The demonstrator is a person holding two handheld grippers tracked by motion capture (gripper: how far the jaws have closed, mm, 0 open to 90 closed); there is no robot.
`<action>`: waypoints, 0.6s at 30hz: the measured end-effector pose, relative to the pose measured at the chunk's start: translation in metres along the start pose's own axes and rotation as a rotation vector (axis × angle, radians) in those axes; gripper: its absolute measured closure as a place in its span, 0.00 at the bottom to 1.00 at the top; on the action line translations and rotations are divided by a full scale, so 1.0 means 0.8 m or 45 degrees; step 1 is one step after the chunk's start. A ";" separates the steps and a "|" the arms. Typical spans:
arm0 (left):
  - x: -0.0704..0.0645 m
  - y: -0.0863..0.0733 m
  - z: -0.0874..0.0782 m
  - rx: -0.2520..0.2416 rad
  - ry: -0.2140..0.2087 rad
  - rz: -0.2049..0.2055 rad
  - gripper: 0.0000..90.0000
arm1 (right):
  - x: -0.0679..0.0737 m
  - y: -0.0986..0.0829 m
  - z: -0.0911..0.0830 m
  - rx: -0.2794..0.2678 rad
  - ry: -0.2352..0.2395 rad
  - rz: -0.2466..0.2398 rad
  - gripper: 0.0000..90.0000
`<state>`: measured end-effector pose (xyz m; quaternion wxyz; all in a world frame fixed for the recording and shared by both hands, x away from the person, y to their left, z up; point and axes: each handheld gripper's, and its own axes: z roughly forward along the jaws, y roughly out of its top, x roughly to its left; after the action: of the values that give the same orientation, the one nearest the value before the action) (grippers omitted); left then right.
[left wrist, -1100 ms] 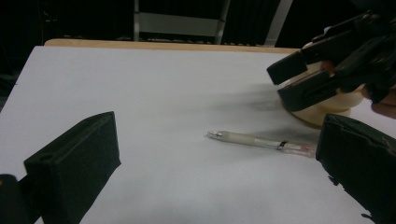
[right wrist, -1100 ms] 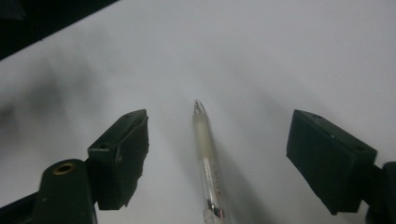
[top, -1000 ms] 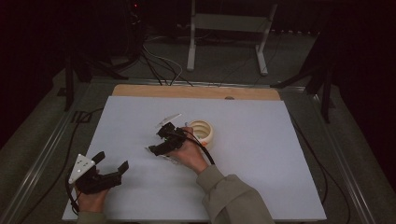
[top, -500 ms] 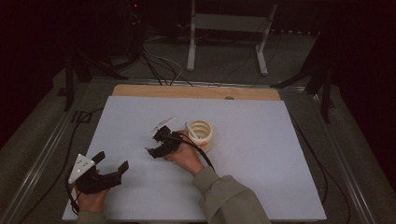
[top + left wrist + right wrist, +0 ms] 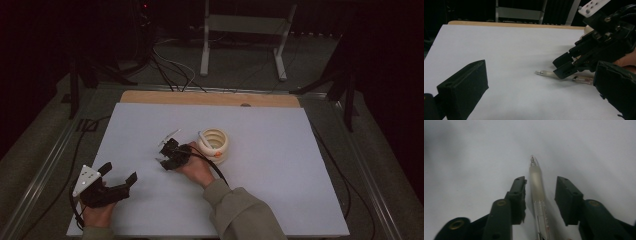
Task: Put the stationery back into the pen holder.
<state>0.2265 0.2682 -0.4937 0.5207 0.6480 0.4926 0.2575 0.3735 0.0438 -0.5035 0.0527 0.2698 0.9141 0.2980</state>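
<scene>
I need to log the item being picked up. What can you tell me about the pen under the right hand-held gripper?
The pen is slim, with a frosted whitish grip section, a clear barrel behind it and a small metal tip. It lies flat on the white table sheet, tip pointing away from the right hand-held gripper, whose open jaws stand on either side of it without clearly touching it. The roll of tape sits apart from it.

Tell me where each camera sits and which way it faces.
High view: above the table's near side, looking forward and down on the white table, both forearms, left gripper, right gripper, tape roll.
Left gripper view: low over the table, between its own open jaws, facing the right gripper over the pen.
Right gripper view: looking down between its open jaws at the pen.
Shared: pen.
</scene>
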 end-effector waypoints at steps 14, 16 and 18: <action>0.000 0.000 0.001 0.003 0.000 0.001 0.00 | 0.002 -0.005 -0.002 0.061 -0.018 -0.050 0.89; 0.000 0.000 0.001 0.006 0.001 0.004 0.00 | 0.001 -0.006 -0.006 0.048 -0.019 -0.049 0.89; -0.001 0.000 0.001 0.007 0.000 0.005 0.00 | 0.000 -0.006 -0.011 0.038 -0.022 -0.045 0.89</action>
<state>0.2271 0.2671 -0.4941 0.5185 0.6504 0.4919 0.2572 0.3691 0.0362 -0.4989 0.0620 0.2570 0.9226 0.2810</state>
